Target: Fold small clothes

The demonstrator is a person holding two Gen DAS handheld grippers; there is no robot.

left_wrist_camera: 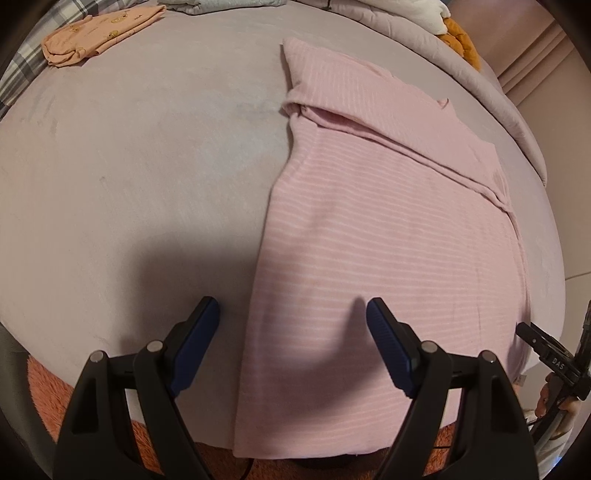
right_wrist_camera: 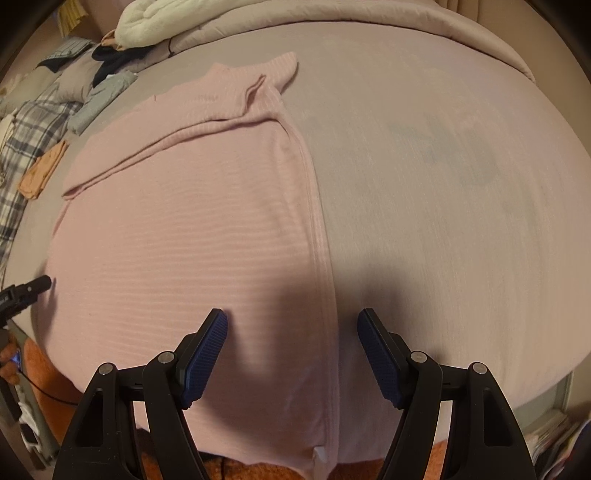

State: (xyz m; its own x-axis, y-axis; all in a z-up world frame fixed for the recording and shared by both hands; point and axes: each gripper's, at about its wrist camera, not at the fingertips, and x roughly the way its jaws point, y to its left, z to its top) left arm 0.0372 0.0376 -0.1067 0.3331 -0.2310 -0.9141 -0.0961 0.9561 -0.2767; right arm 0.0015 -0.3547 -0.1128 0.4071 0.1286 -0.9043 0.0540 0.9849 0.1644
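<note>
Left gripper (left_wrist_camera: 291, 310): yours, spread wide, holding nothing, over the shirt's left edge.
Right gripper (right_wrist_camera: 291, 321): likewise agape, empty, straddling the right edge.
Shirt (left_wrist_camera: 369, 221): pink, flat on the bed (left_wrist_camera: 129, 166), sleeve folded across at 12 o'clock.

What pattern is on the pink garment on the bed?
The pink garment has thin, pale horizontal stripes, clearest in the left wrist view.

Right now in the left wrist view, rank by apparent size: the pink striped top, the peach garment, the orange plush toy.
1. pink striped top, by far the largest, though it also lies nearest the camera.
2. peach garment, folded at the far left.
3. orange plush toy, only partly visible at the far edge, so its rank is unsure.
</note>
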